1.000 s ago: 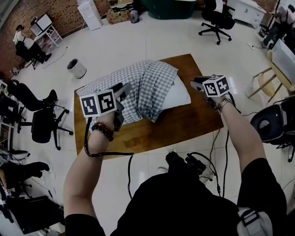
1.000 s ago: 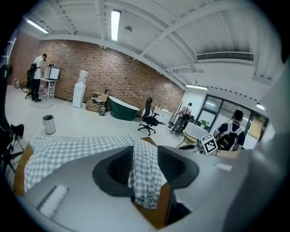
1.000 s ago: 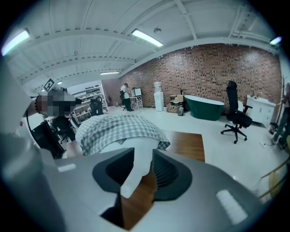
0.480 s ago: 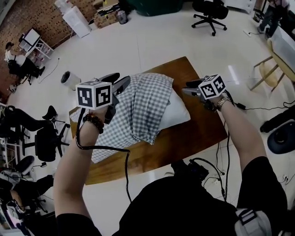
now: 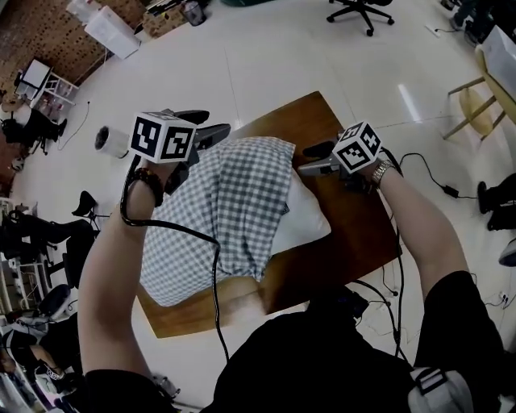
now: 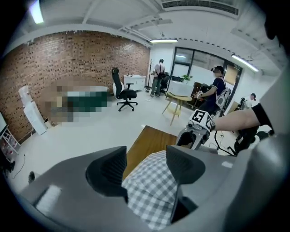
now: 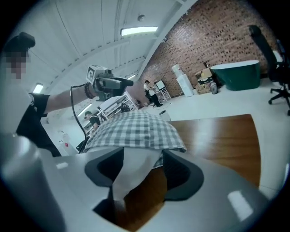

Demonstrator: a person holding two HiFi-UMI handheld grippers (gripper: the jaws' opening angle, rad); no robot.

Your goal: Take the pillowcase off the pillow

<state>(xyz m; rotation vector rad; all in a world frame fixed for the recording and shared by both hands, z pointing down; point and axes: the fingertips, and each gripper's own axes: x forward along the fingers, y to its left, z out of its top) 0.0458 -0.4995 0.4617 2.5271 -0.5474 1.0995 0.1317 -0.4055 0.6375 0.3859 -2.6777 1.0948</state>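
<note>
A white pillow [image 5: 305, 222] lies on the wooden table [image 5: 347, 234], mostly under a grey-checked pillowcase [image 5: 226, 210] that drapes toward the near left corner. My left gripper [image 5: 211, 127] is at the pillowcase's far left end. Its jaws are opening, with checked cloth [image 6: 152, 190] lying loosely between them. My right gripper [image 5: 308, 160] is at the pillow's far right end. Its jaws are also opening, around a bare white pillow corner [image 7: 129, 172] that does not fill the gap. In the right gripper view the pillowcase [image 7: 131, 129] domes just ahead.
A black cable [image 5: 216, 266] runs from my left gripper across the cloth. Around the table are office chairs [image 5: 359, 8], a wooden chair [image 5: 476, 89], a white cylinder [image 5: 111, 141] on the floor and desks at the left. People stand at the room's far side [image 6: 217, 90].
Both grippers' jaws have spread apart. My left gripper has moved toward the far end of the pillowcase. The checked cloth now lies longer and flatter toward the near left corner.
</note>
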